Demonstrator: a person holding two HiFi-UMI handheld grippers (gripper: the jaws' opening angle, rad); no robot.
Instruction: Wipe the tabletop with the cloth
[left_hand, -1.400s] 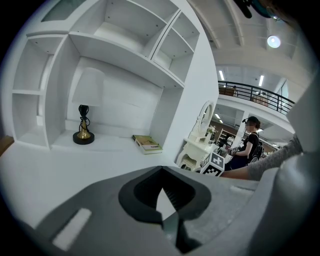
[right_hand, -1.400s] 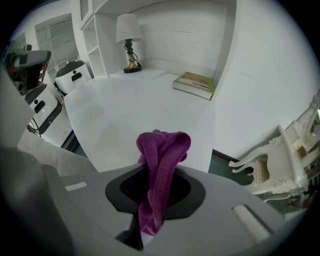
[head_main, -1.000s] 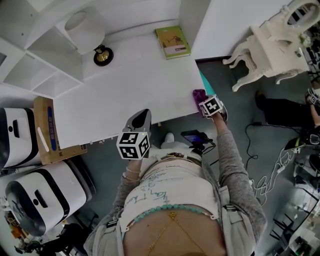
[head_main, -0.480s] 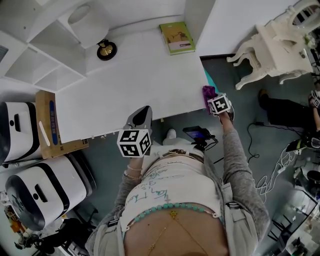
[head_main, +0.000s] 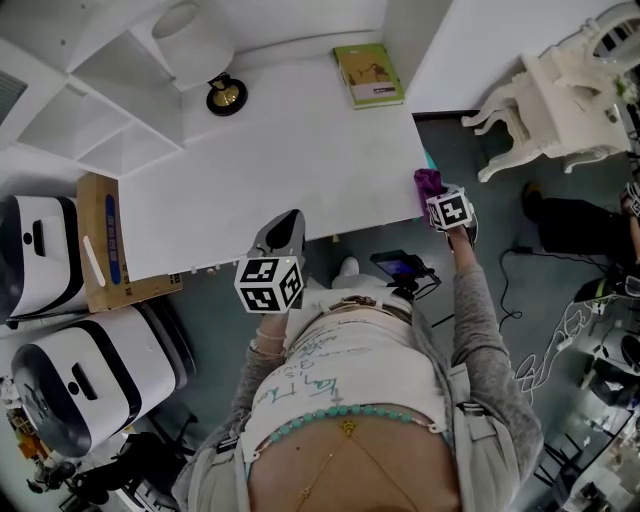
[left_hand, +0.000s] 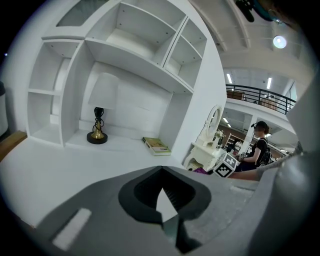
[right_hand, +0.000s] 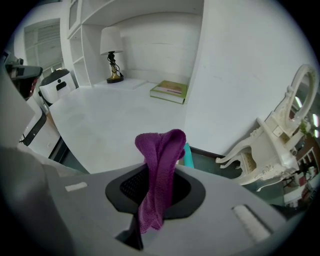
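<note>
The purple cloth (head_main: 428, 182) (right_hand: 159, 170) hangs bunched between the jaws of my right gripper (head_main: 436, 196) (right_hand: 145, 225), which is shut on it. It sits at the near right corner of the white tabletop (head_main: 300, 170) (right_hand: 110, 125), at the edge. My left gripper (head_main: 284, 228) (left_hand: 167, 220) hovers over the table's near edge, left of the cloth. Its jaws meet with nothing between them.
A lamp (head_main: 225, 95) and a green book (head_main: 369, 75) stand at the back of the table, under white shelves (head_main: 90, 110). A cardboard box (head_main: 100, 240) and white machines (head_main: 70, 380) are at the left. A white ornate chair (head_main: 550, 90) and floor cables (head_main: 560, 330) are at the right.
The whole head view has drifted a little. The right gripper still holds the cloth at the table's right corner, and the left gripper stays at the near edge.
</note>
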